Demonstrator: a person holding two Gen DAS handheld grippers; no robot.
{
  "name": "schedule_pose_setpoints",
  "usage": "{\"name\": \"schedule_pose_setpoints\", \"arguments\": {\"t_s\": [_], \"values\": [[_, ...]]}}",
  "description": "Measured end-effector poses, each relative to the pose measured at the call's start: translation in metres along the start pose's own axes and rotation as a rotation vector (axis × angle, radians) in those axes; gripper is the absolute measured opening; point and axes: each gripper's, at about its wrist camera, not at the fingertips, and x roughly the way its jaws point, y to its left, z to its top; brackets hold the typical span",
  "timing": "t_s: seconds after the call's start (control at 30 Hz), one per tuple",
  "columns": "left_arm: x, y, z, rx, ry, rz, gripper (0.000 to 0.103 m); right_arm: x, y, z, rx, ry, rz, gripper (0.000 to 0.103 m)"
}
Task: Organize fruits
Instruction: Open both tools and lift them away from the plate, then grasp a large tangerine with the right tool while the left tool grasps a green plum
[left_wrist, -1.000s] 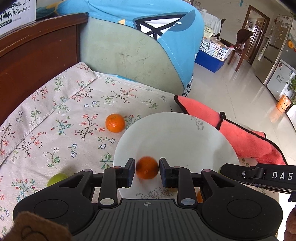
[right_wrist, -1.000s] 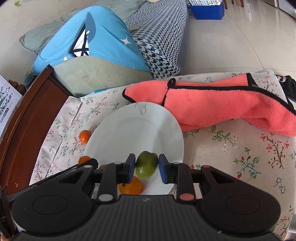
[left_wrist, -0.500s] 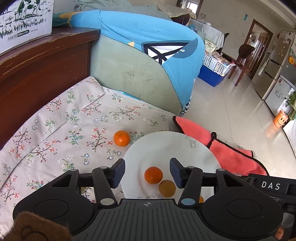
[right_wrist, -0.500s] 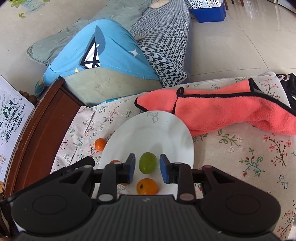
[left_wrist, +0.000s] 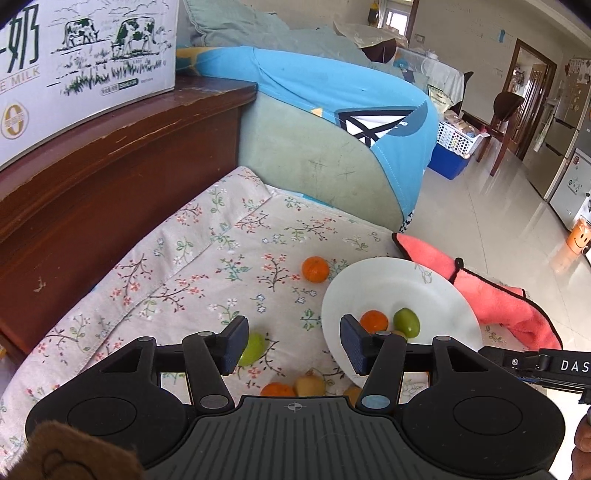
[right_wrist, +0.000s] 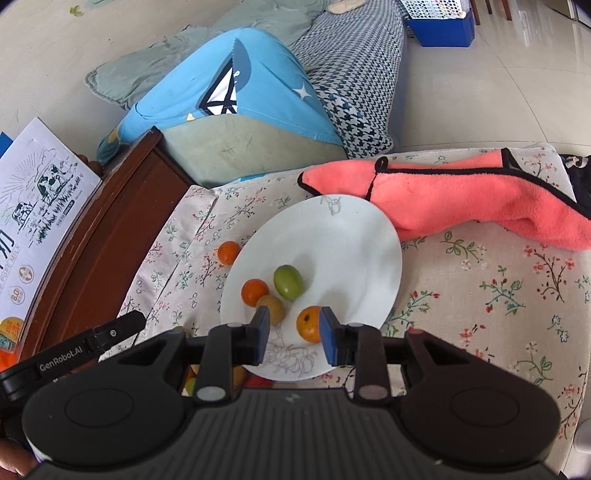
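A white carton (left_wrist: 74, 62) printed with cows and the words "MILK" and "PURE MILK", beside Chinese characters, sits on a dark, scuffed wooden ledge (left_wrist: 110, 177); the right gripper's body reads "DAS" where it shows in the left wrist view, and the left gripper's reads "GenRobot.AI" in the right wrist view. A round, glossy white plate (right_wrist: 354, 236) with a faint grey line drawing on its rim lies on a floral cotton cloth (right_wrist: 498, 295), its far edge touching a fluffy coral towel (right_wrist: 461, 195) bound in black. On the plate sit four small fruits: a smooth green oval fruit (right_wrist: 288, 281) whose long axis runs diagonally from upper left to lower right in the right wrist view, an orange mandarin (right_wrist: 254, 292) just left of it, a brownish-yellow fruit (right_wrist: 272, 308) touching that mandarin, and a second mandarin (right_wrist: 309, 324) near the front rim. Off the plate, another mandarin (left_wrist: 315, 269) rests on the cloth just beside the rim, and a green fruit (left_wrist: 253, 349), an orange one (left_wrist: 277, 389) and a yellowish one (left_wrist: 309, 384) lie close to the left gripper (left_wrist: 291, 343), whose jaws stand wide with nothing between them. The right gripper (right_wrist: 291, 338) hangs over the plate's front edge, jaws moderately apart and holding nothing, the second mandarin partly behind its right pad.
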Motion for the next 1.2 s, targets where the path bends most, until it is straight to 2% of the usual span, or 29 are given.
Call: {"name": "schedule_pose_setpoints", "arguments": {"t_s": [0.2,0.47,0.73,0.97,1.07,1.2], "values": [[-0.002,0.021,-0.008,0.005,0.012,0.040,0.054,-0.008,0.002,-0.019,0.006,0.034,0.036,0.031],[0.011,0.049,-0.016,-0.038,0.057,0.089,0.054,-0.007,0.006,-0.041,0.006,0.089,0.057,0.033],[0.037,0.049,-0.023,0.047,0.060,0.117,0.054,0.009,0.009,-0.049,0.015,0.137,0.027,0.034],[0.056,0.041,-0.024,0.111,0.043,0.062,0.054,0.024,0.014,-0.052,0.029,0.163,-0.005,0.038],[0.064,0.039,-0.024,0.122,0.051,0.044,0.054,0.028,0.017,-0.052,0.035,0.166,-0.008,0.043],[0.072,0.034,-0.027,0.164,0.061,0.015,0.054,0.033,0.019,-0.052,0.033,0.164,-0.023,0.044]]}}
